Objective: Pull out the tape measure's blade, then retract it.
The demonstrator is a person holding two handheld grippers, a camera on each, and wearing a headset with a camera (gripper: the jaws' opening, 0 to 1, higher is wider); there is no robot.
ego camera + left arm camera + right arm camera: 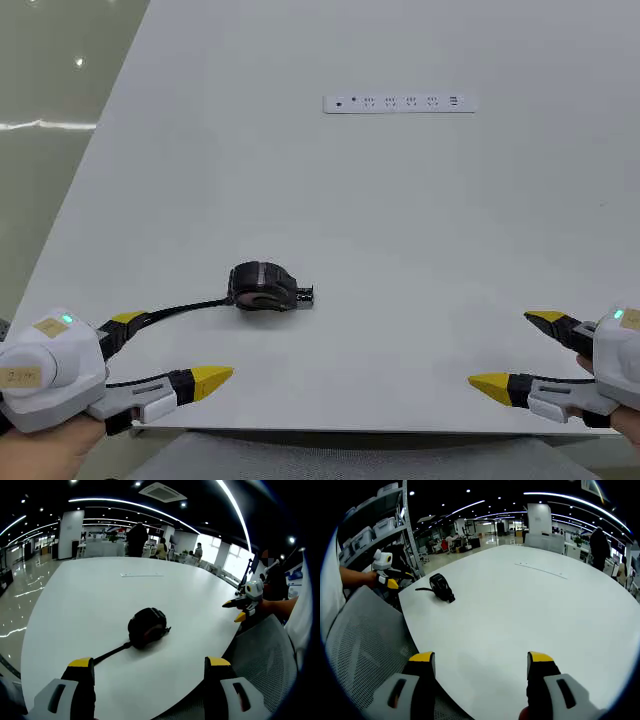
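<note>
Left gripper [170, 348] sits at the near table edge, jaws spread, nothing in them. Just ahead and to its right, the tape measure [264, 287] lies on the white table [400, 220]. Its long axis runs left-right, blade tip facing right, and its strap [185, 310] trails toward that gripper. Right gripper [518, 351] is well apart, also spread and empty.

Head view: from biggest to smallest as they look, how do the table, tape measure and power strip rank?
1. table, by far.
2 and 3. tape measure and power strip look about alike: the strip is longer but thinner, and farther away, so unranked.
</note>
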